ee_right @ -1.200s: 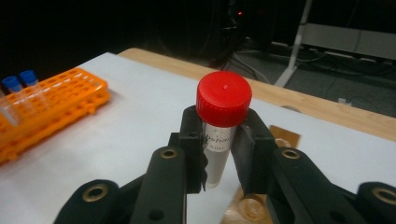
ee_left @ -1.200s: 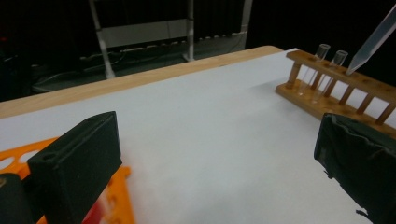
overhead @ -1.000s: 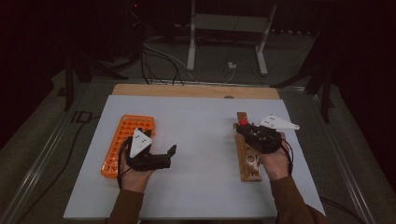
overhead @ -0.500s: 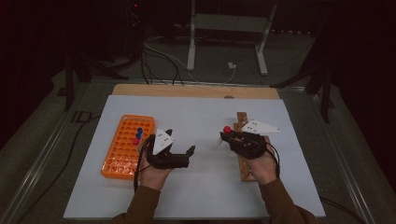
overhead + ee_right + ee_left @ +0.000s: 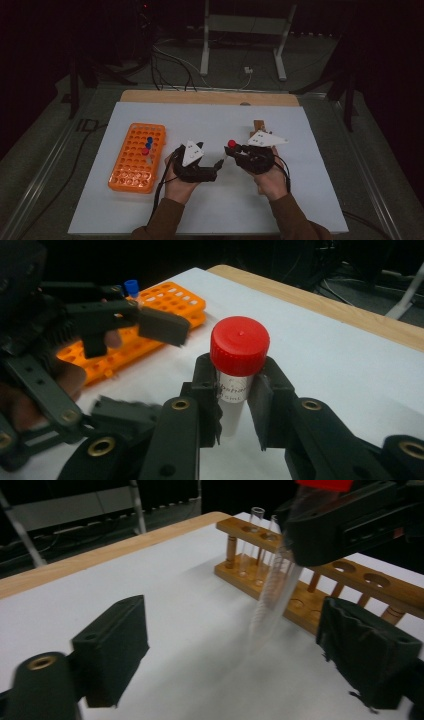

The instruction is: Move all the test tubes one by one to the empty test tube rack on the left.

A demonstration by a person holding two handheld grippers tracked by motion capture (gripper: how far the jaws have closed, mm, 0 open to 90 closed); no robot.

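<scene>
Red cap: tops the tube (image 5: 239, 371) we grip in our right gripper (image 5: 235, 412); cap (image 5: 232, 144) sits at the upper end.
Tube axis: roughly upright in right gripper view, cap up, clear body going down between the jaws; in left gripper view the tube (image 5: 274, 587) hangs blurred, slightly tilted, lower end free above the table.
Tube loc: mid-table, off the surface, btwn the wooden rack (image 5: 320, 582) and the orange rack (image 5: 138, 156).
Right gripper (image 5: 239, 151): clenched on the tube just below the cap, pads pressing both sides.
Left gripper (image 5: 216, 166): released, nothing gripped; jaws have just been closing; the tube shows in the gap but farther off, pads (image 5: 116, 647) apart from it.
Gripper spacing: our two tips near each other, not touching.
Wooden rack: behind the tube, w/ clear tubes (image 5: 256, 530) standing upright at one end.
Orange rack: left side of white table (image 5: 310, 135); holds capped tubes, one blue cap (image 5: 131, 288).
</scene>
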